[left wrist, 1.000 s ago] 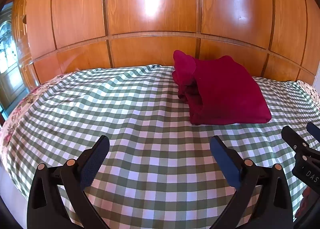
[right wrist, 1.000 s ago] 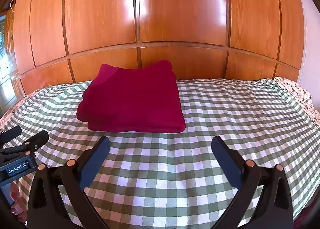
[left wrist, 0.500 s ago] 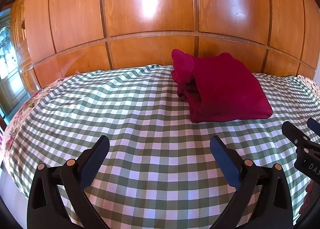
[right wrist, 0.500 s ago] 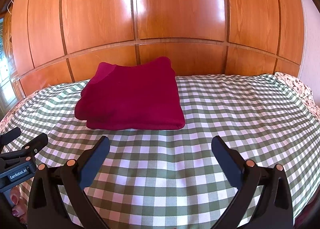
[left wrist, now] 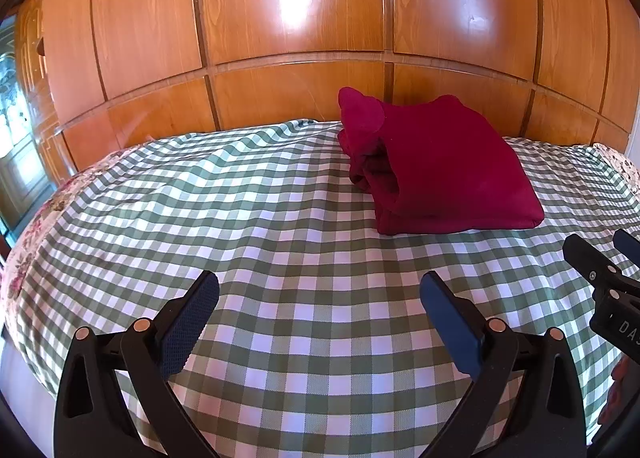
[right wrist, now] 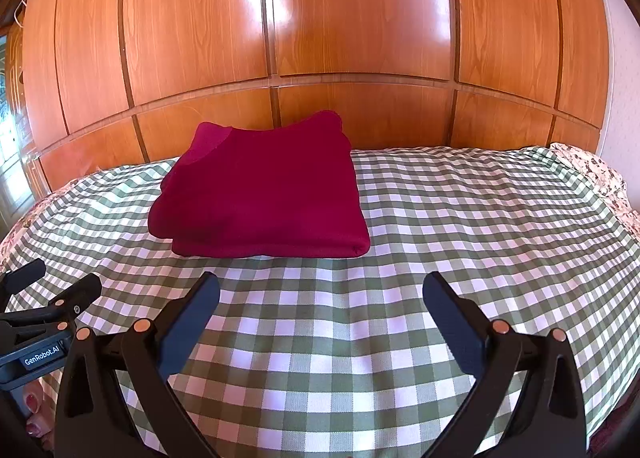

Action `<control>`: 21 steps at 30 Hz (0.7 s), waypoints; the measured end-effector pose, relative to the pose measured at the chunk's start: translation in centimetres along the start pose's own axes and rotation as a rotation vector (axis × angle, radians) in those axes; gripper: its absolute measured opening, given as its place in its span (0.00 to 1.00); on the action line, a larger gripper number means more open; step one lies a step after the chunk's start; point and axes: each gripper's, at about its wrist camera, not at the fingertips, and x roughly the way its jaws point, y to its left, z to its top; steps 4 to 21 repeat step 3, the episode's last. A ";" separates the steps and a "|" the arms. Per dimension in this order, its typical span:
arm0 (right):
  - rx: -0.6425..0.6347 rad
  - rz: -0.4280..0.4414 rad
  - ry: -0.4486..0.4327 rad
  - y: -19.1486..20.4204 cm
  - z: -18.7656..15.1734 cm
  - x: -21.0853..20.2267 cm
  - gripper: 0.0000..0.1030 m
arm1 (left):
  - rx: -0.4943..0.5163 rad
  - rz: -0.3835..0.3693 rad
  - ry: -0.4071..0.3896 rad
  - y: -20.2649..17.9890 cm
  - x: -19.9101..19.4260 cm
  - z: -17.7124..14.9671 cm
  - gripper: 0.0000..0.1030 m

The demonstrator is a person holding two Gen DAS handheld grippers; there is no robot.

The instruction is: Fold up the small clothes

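Observation:
A dark red garment (left wrist: 440, 166) lies folded into a thick rectangle on the green and white checked bedspread (left wrist: 280, 226), near the far side of the bed. In the right wrist view the same folded garment (right wrist: 264, 194) sits just left of centre, its folded edge facing me. My left gripper (left wrist: 319, 290) hovers open over bare bedspread, well short of the garment and to its left. My right gripper (right wrist: 321, 290) is open too, nothing between its fingers, a short way in front of the garment. Each gripper shows at the other's view edge.
A glossy wooden panelled wall (right wrist: 320, 58) rises right behind the bed. A floral cover (left wrist: 24, 258) shows at the bed's left edge and at its right corner (right wrist: 596, 174). A hand with painted nails (right wrist: 34, 406) holds the left gripper's body.
Both grippers have drawn back slightly and tilted up, so the garment sits a little lower and farther in view. The garment itself has not moved. Both stay open.

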 end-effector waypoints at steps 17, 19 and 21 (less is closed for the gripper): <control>0.001 -0.001 0.001 0.0 0.0 0.0 0.98 | -0.009 -0.001 0.009 0.0 0.1 -0.1 0.97; 0.001 -0.001 0.001 0.0 0.0 0.0 0.98 | -0.009 -0.001 0.009 0.0 0.1 -0.1 0.97; 0.001 -0.001 0.001 0.0 0.0 0.0 0.98 | -0.009 -0.001 0.009 0.0 0.1 -0.1 0.97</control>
